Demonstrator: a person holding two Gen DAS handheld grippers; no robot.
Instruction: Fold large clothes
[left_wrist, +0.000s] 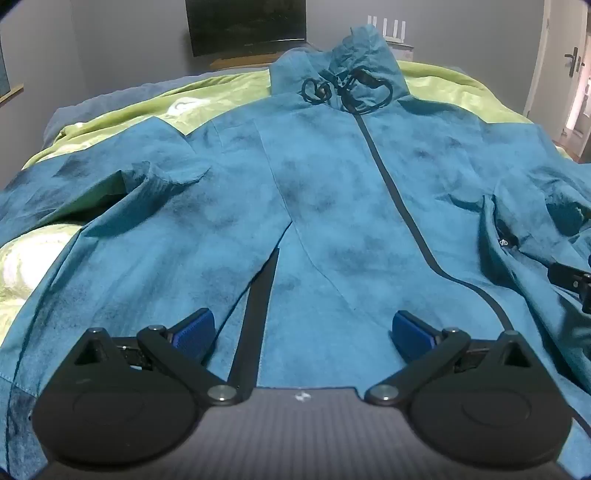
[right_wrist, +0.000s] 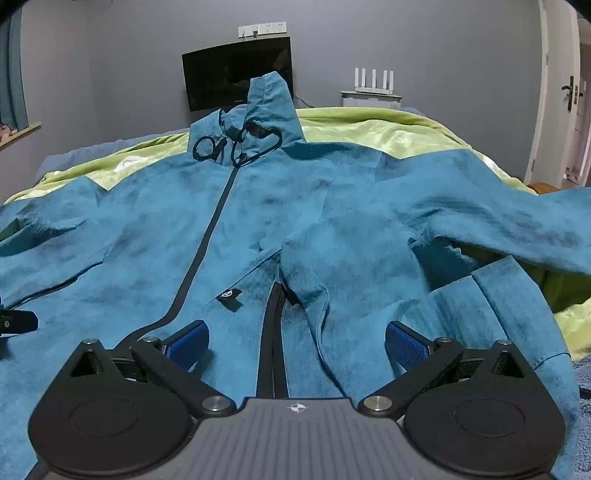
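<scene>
A large teal zip jacket (left_wrist: 325, 192) lies face up and spread out on a bed, its hood (left_wrist: 354, 62) and black drawcords at the far end. It also fills the right wrist view (right_wrist: 332, 229). Its left sleeve (left_wrist: 74, 173) and right sleeve (right_wrist: 498, 206) stretch out to the sides. My left gripper (left_wrist: 303, 332) is open and empty, just above the jacket's lower left front by a black pocket zip. My right gripper (right_wrist: 297, 345) is open and empty above the lower right front. Its tip shows at the right edge of the left wrist view (left_wrist: 570, 280).
A green blanket (right_wrist: 388, 129) covers the bed under the jacket. A dark TV screen (right_wrist: 236, 74) hangs on the grey wall behind the bed. A white router (right_wrist: 373, 83) stands to its right. A door (right_wrist: 561, 96) is at the far right.
</scene>
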